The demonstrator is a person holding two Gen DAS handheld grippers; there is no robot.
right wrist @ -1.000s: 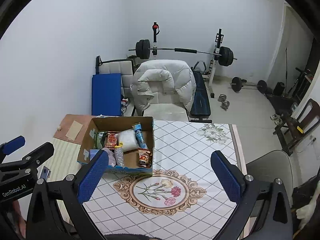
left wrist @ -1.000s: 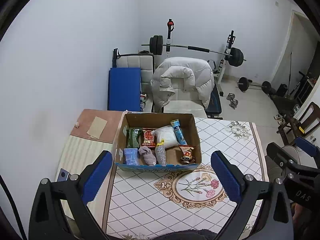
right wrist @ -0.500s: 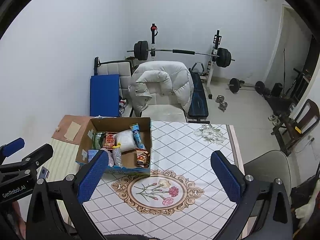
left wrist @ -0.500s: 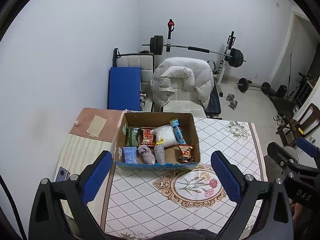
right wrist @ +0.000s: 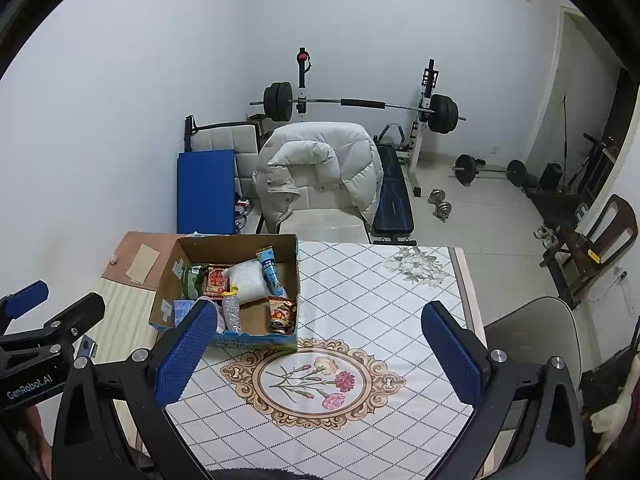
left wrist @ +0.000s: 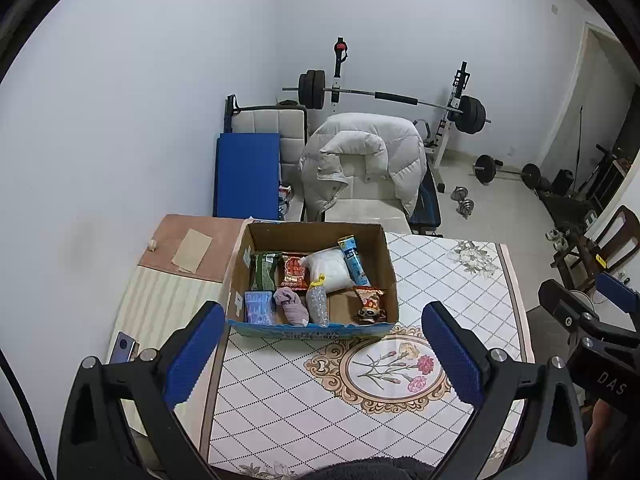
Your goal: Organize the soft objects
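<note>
An open cardboard box (left wrist: pixel 384 252) (right wrist: pixel 292 252) stands on the table's far left part. It holds soft packets: a green packet (left wrist: pixel 264 270), a red packet (left wrist: pixel 294 270), a white bag (left wrist: pixel 330 266) (right wrist: pixel 248 278), a blue tube (left wrist: pixel 354 260), a pink cloth roll (left wrist: pixel 292 306), a clear bottle (left wrist: pixel 318 304) and a blue pack (left wrist: pixel 259 307). My left gripper (left wrist: pixel 320 356) is open and empty, held high over the table's near side. My right gripper (right wrist: pixel 316 356) is open and empty, to the right of the left one.
The table (left wrist: pixel 440 280) has a diamond-pattern cloth with a floral medallion (right wrist: pixel 312 380). A striped mat (left wrist: pixel 160 300) lies left of it. A chair with a white jacket (left wrist: pixel 360 160) stands behind the table. A barbell rack (right wrist: pixel 360 104) and dumbbells fill the back. A grey chair (right wrist: pixel 528 332) is at right.
Both grippers have risen and pulled back slightly, so the box and table look a little smaller and lower. Nothing was taken or let go.
</note>
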